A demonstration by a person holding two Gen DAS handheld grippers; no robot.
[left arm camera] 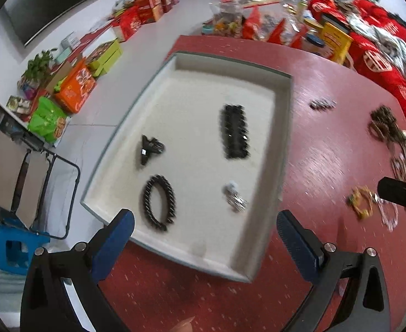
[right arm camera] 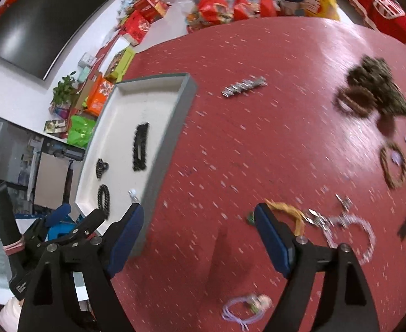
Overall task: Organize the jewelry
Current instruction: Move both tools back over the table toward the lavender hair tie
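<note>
**Tray part-filled; loose jewelry awaits pickup on the table**

Step in hand, as judged: fetch the next loose piece and carry it to the tray (left arm camera: 284, 127). The right gripper (right arm camera: 200, 229) hangs over bare table with its jaws wide and nothing between them. The nearest candidate is the gold bracelet (right arm camera: 291, 213), just beside its right finger. To do this well, I would centre the fingers across one side of the band, not over the whole ring, close squarely, and lift clear of the silver chain (right arm camera: 352, 232) that touches or overlaps it, so the two do not drag together. Both views are motion-blurred, so contact is better confirmed before lifting.

The tray is white inside with a grey rim and sits at the table's left edge. It holds four pieces, well apart: a long black chain (left arm camera: 234, 132) toward the far right, a black clip (left arm camera: 149, 149) to its left, a black bracelet (left arm camera: 158, 202) lying as an open oval near the front rim, and a small silver piece (left arm camera: 234, 197) at the front right. Free floor remains at the tray's far end for further pieces.

Right of the tray, on the table (right arm camera: 258, 144), lie a silver bar piece (right arm camera: 244, 85) near the tray's far corner, a dark bronze cluster (right arm camera: 369, 85) well apart, a brown ring (right arm camera: 393, 166), and a lilac cord piece (right arm camera: 244, 308) nearest the camera.

The left gripper (left arm camera: 205, 235) hovers over the tray's front rim, jaws wide, empty.
</note>
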